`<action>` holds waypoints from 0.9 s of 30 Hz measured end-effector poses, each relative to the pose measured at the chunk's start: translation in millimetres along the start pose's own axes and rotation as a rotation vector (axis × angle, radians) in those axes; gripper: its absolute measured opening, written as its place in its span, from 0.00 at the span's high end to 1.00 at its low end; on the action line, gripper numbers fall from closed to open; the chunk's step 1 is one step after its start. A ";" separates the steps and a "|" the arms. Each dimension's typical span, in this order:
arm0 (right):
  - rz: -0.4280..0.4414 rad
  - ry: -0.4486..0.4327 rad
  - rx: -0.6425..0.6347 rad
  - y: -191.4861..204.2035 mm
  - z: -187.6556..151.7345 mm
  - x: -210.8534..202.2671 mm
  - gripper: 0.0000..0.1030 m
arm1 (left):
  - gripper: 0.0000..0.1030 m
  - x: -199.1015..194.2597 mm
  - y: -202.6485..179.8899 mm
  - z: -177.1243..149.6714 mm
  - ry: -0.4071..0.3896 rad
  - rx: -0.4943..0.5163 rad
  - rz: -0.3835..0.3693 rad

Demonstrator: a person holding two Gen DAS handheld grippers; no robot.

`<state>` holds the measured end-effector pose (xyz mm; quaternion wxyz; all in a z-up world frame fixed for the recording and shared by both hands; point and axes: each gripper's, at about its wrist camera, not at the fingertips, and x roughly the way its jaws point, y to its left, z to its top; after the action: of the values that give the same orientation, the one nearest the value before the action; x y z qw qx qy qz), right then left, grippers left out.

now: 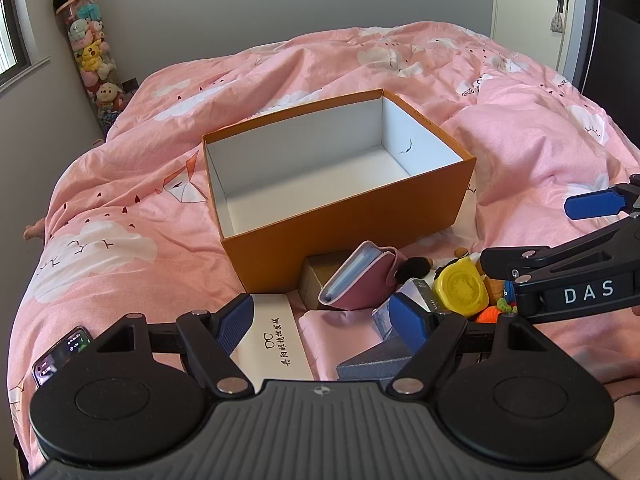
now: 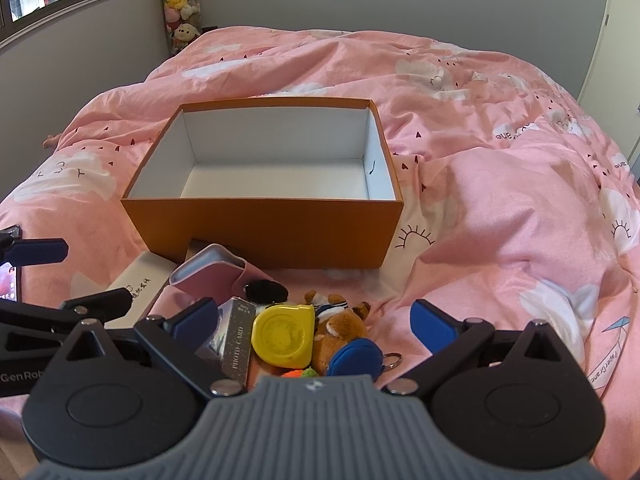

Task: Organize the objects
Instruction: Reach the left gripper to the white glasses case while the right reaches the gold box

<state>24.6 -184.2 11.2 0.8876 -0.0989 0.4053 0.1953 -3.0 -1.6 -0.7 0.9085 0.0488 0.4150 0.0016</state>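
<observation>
An open orange box (image 1: pixel 352 216) with a bare white inside sits on the pink bed; it also shows in the right wrist view (image 2: pixel 272 232). In front of it lies a pile: a pink card holder (image 1: pixel 360 280), a white glasses case (image 1: pixel 272 340), a yellow tape measure (image 2: pixel 286 336), a plush toy (image 2: pixel 340 328), a blue pouch (image 2: pixel 356 358) and a photo-card box (image 2: pixel 236 344). My left gripper (image 1: pixel 322 326) is open above the white case. My right gripper (image 2: pixel 316 322) is open above the tape measure and plush.
A phone (image 1: pixel 62 354) lies on the duvet at the left. A tall tube of plush toys (image 1: pixel 92 56) stands in the far left corner. A door (image 1: pixel 532 4) is at the far right. The pink duvet (image 2: pixel 500 200) is rumpled right of the box.
</observation>
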 end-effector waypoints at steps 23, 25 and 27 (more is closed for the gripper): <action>0.068 0.026 -0.011 -2.9 3.8 8.3 0.03 | 0.21 7.1 26.3 2.9 0.072 -0.031 -0.043; 0.087 0.038 -0.016 -4.3 6.3 11.9 0.09 | 0.28 10.6 33.5 4.4 0.106 -0.054 -0.072; 0.109 0.056 -0.023 -5.3 8.5 16.9 0.18 | 0.32 15.4 38.6 5.9 0.138 -0.066 -0.089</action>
<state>42.7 -181.6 4.0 0.8629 -0.0923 0.4323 0.2451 13.0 37.0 -5.0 0.8781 0.0000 0.4779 -0.0217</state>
